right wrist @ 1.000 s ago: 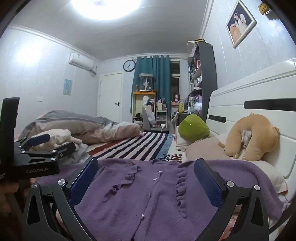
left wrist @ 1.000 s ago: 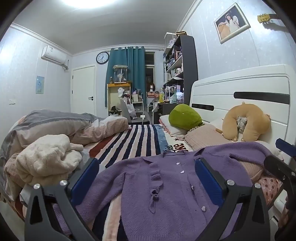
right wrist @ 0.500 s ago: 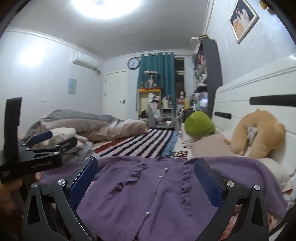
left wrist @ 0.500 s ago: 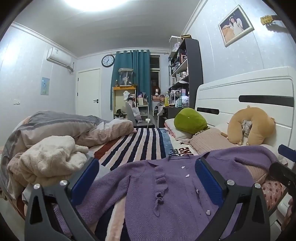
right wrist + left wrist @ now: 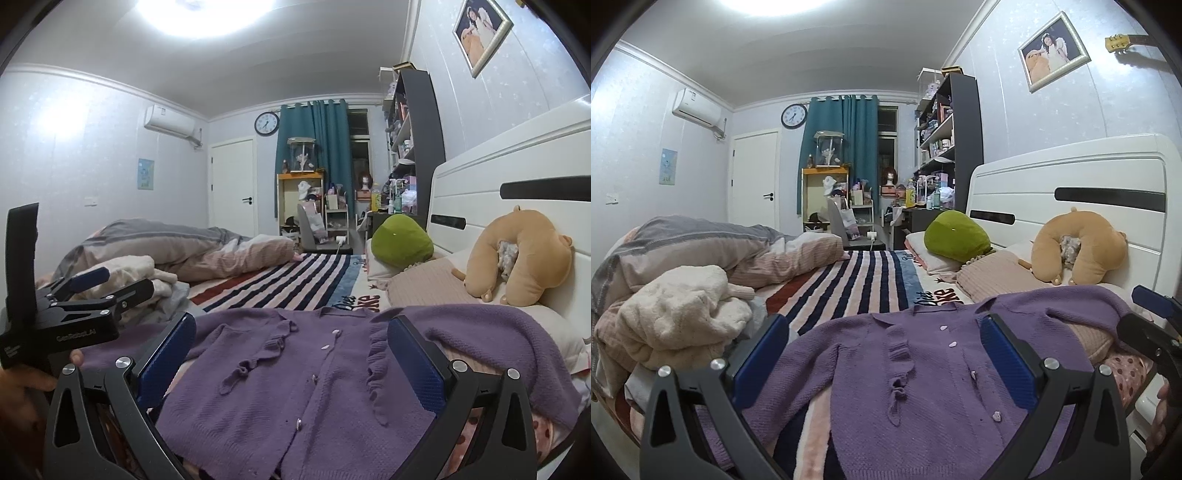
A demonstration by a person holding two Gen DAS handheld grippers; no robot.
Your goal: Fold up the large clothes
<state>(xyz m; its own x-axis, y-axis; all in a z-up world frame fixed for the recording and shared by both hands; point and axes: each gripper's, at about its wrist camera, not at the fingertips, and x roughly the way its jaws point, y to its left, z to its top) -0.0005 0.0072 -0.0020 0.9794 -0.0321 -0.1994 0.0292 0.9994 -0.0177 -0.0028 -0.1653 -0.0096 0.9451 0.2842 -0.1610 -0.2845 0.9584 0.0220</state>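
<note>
A purple knit cardigan point(image 5: 923, 373) lies spread flat, front up, on the striped bed cover point(image 5: 864, 280); it also shows in the right wrist view point(image 5: 306, 376). Its right sleeve drapes over a pink pillow point(image 5: 424, 288). My left gripper point(image 5: 882, 354) is open and empty, held just above the cardigan's lower half. My right gripper point(image 5: 291, 354) is open and empty above the cardigan's hem. The left gripper point(image 5: 110, 288) also shows at the left of the right wrist view, and the right gripper point(image 5: 1145, 317) at the right edge of the left wrist view.
A cream sweater pile point(image 5: 676, 314) and a grey-pink duvet point(image 5: 701, 243) lie on the bed's left side. A green cushion point(image 5: 956, 236) and a tan plush neck pillow point(image 5: 1078, 251) lean at the white headboard point(image 5: 1071, 184). Shelves and a desk stand beyond.
Both grippers have pulled back and lowered slightly, so the cardigan sits a little farther off. Both stay open and the cardigan has not moved.
</note>
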